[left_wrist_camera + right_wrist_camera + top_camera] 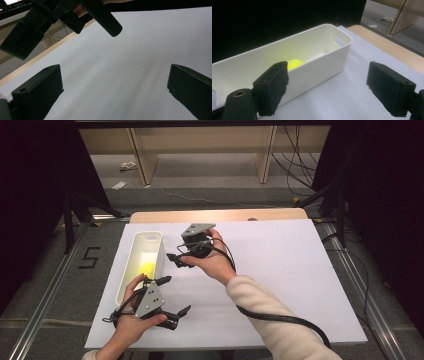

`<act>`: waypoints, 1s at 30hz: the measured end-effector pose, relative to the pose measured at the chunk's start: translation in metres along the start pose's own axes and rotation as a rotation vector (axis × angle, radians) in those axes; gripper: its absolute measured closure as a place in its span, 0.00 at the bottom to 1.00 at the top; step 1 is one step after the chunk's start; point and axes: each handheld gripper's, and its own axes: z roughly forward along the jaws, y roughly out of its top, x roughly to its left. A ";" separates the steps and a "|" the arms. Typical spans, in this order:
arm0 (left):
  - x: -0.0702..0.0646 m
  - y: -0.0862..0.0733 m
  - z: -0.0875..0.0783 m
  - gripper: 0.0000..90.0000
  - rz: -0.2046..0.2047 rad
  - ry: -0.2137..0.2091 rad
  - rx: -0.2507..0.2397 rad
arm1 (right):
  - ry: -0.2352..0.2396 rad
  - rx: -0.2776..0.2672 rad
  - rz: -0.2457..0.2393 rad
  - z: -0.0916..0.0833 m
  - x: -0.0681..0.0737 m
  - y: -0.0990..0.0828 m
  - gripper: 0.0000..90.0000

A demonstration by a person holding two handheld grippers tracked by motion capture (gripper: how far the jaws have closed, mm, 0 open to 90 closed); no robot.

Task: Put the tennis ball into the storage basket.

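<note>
A long white bin (159, 251) stands on the left part of the white table sheet, with a yellow ball (146, 268) lying inside it. My right gripper (179, 261) hovers just right of the bin, pointing at it, open and holding nothing. The right gripper view has the bin (317, 60) and the ball (295, 63) straight ahead, beyond the wide-apart jaws of the right gripper (328, 85). My left gripper (174, 295) is near the front edge, below the bin's near end, open and holding nothing. In its own view the left gripper (115, 82) faces bare white sheet, with the right gripper (50, 17) above.
The white sheet (280, 270) covers most of the wooden table (220, 215), whose far edge shows beyond it. Black cables (280, 317) trail from the grippers across the front. Wooden furniture legs (142, 155) and floor cables lie beyond the table.
</note>
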 end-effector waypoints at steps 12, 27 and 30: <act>0.001 0.000 -0.001 0.00 -0.001 0.005 -0.001 | -0.017 -0.006 0.012 -0.014 -0.009 -0.011 0.20; 0.001 0.000 -0.001 0.00 -0.003 0.006 -0.002 | -0.045 -0.007 0.035 -0.036 -0.020 -0.030 0.20; 0.001 0.000 -0.001 0.00 -0.003 0.007 -0.001 | -0.052 -0.007 0.038 -0.039 -0.021 -0.033 0.20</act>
